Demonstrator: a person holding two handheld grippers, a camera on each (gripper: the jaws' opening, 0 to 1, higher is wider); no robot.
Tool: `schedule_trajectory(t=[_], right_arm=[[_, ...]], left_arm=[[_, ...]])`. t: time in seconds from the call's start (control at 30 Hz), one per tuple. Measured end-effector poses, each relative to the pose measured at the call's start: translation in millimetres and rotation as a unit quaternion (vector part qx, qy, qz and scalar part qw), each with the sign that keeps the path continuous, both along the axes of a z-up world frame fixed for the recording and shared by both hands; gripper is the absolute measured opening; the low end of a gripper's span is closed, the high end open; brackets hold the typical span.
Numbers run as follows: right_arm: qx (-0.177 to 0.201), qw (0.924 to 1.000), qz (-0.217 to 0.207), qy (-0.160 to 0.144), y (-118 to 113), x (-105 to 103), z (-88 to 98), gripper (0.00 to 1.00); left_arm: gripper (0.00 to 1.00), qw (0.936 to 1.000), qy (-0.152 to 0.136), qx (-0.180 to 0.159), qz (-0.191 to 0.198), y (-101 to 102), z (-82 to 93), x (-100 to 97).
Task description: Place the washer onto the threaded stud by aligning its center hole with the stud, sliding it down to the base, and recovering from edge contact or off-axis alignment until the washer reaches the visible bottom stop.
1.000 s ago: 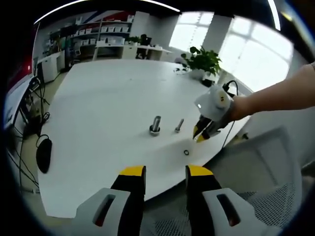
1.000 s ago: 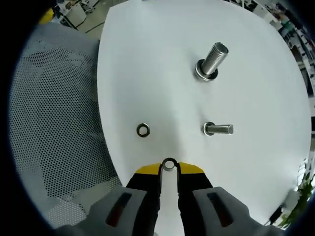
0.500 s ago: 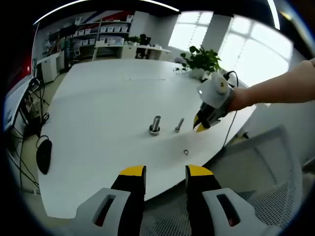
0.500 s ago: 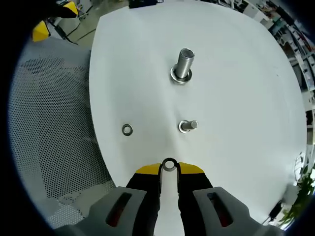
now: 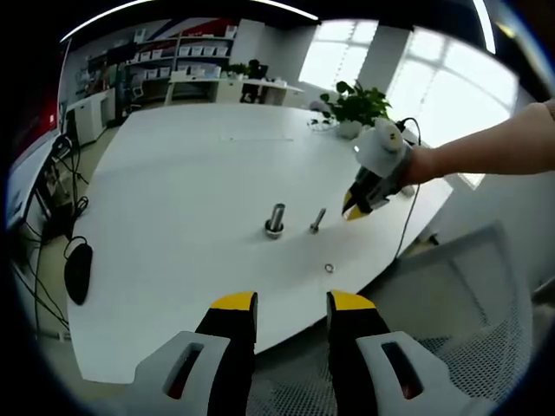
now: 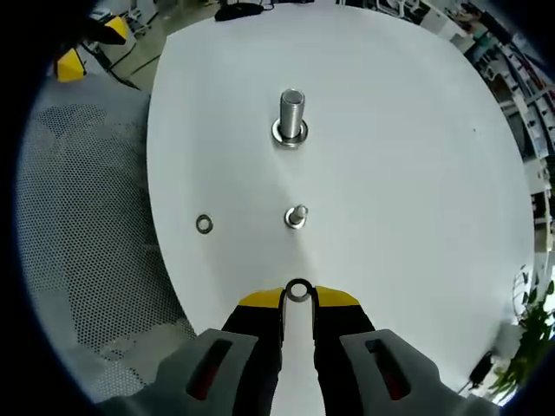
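White table (image 6: 416, 173) spreads through both views, with office shelves and a potted plant (image 5: 357, 106) behind it in the left gripper view. On it stand 2 threaded studs: a large stud (image 6: 290, 116) upright on its base and a small stud (image 6: 296, 216) nearer the right gripper (image 6: 297, 299). A spare washer (image 6: 204, 224) lies flat near the table edge. The right gripper hangs above the table, its jaws pinched on a washer (image 6: 297, 290). The left gripper (image 5: 290, 305) waits off the table edge, jaws apart and empty. The carry step looks underway; next, the washer's hole must be centred over a stud and lowered.
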State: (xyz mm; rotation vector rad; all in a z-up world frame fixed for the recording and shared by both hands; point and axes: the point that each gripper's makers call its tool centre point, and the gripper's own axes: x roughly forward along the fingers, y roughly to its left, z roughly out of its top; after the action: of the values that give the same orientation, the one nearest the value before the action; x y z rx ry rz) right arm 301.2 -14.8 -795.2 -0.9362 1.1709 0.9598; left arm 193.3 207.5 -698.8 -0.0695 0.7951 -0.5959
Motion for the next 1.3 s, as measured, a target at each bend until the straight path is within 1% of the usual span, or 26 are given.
schedule_trajectory(t=[0.1, 0.23, 0.33, 0.37, 0.47, 0.57, 0.73, 0.83, 1.0, 1.1, 1.3], right_arm=[[0.012, 0.9999, 0.008, -0.009, 6.4, 4.7, 4.7, 0.13], [0.026, 0.9996, 0.01, -0.009, 13.0, 9.9, 7.8, 0.13], [0.03, 0.9994, 0.014, -0.013, 18.0, 12.9, 10.1, 0.13], [0.035, 0.9992, 0.016, -0.015, 22.5, 14.5, 12.1, 0.13], [0.039, 0.9988, 0.023, -0.019, 27.9, 16.0, 14.5, 0.13], [0.039, 0.9988, 0.025, -0.018, 28.3, 17.7, 14.6, 0.13], [0.052, 0.9977, 0.037, -0.023, 38.8, 17.9, 22.4, 0.13], [0.048, 0.9978, 0.043, -0.015, 40.8, 16.9, 18.5, 0.13], [0.051, 0.9975, 0.048, -0.014, 49.4, 16.2, 17.5, 0.13], [0.044, 0.9972, 0.059, -0.016, 51.5, 15.1, 14.5, 0.13], [0.04, 0.9976, 0.054, -0.013, 52.3, 18.1, 10.9, 0.13]], left_arm=[[0.3, 1.0, 0.0, 0.002, 0.0, 0.3, 0.0, 0.3], [0.3, 1.0, 0.0, 0.002, 0.0, 0.4, -0.3, 0.0], [0.3, 1.0, 0.0, 0.003, 0.0, 0.5, -0.2, 0.1], [0.3, 1.0, 0.0, 0.003, 0.0, 0.6, -0.2, 0.1], [0.3, 1.0, 0.001, 0.004, 0.0, 0.8, -0.6, -0.1], [0.3, 1.0, 0.002, 0.002, 0.001, 0.6, -0.7, 0.2], [0.3, 1.0, 0.002, 0.001, 0.0, 0.2, -0.6, 0.1], [0.3, 1.0, 0.001, 0.001, 0.0, 0.3, -0.2, 0.5], [0.3, 1.0, 0.002, 0.001, 0.001, 0.6, -0.7, 0.1], [0.3, 1.0, 0.001, 0.001, 0.001, 0.7, -0.3, 0.4], [0.3, 1.0, 0.002, 0.001, 0.002, 1.0, -0.9, 0.4]])
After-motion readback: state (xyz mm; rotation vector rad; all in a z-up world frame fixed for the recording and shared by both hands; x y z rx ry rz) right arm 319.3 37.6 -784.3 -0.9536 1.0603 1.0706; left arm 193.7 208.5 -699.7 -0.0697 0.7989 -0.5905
